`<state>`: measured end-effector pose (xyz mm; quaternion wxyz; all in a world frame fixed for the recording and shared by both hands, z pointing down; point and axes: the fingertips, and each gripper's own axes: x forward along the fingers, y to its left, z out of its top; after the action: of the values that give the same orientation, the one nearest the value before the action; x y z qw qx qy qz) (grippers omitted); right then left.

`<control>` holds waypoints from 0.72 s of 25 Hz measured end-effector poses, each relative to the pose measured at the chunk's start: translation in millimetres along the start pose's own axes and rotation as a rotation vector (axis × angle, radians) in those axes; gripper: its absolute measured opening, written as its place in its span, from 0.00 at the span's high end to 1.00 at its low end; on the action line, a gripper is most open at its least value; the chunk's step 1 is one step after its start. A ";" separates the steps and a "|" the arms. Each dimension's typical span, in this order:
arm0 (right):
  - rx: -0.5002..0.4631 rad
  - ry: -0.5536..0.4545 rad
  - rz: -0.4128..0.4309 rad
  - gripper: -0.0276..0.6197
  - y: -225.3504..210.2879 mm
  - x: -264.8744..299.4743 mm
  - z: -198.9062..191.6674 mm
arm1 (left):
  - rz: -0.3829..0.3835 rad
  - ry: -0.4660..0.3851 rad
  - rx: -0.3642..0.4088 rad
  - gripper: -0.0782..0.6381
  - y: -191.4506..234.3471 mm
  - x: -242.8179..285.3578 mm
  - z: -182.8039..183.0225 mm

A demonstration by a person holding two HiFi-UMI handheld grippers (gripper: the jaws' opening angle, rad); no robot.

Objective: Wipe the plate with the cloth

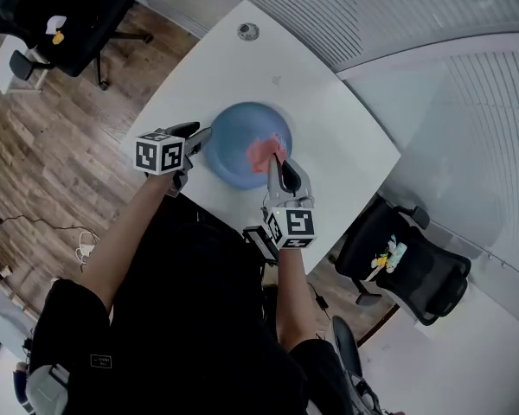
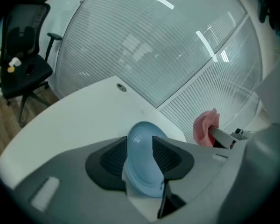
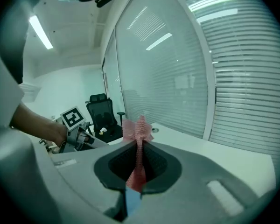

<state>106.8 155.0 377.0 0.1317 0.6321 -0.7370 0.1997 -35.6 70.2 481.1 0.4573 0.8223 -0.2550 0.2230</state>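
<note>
The blue plate [image 1: 233, 137] lies on the white table [image 1: 242, 67], its rim between the left gripper's [image 1: 202, 142] wide-spread jaws, unpinched. The right gripper [image 1: 276, 160] clamps the pink cloth [image 1: 261, 151] over the plate; its jaws hide the cloth's lower end.

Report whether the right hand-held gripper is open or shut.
Shut on the pink cloth: in the right gripper view the right hand-held gripper has its jaws pinching it, with bunched fabric sticking out past them.
</note>
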 end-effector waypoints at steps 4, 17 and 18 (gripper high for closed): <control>0.059 -0.084 -0.032 0.94 -6.6 -22.4 22.2 | -0.026 -0.112 0.117 0.70 -42.2 -21.7 28.1; 0.050 -0.289 -0.103 0.94 12.4 -79.5 77.1 | -0.085 -0.626 0.534 0.89 -173.2 -132.8 92.6; 0.051 -0.299 -0.115 0.94 14.4 -83.2 77.4 | -0.080 -0.631 0.550 0.89 -178.1 -137.6 89.5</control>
<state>111.0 194.2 269.4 0.0158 0.6990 -0.7057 0.1144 -18.6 102.8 241.7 0.1283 0.9510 -0.2813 0.0019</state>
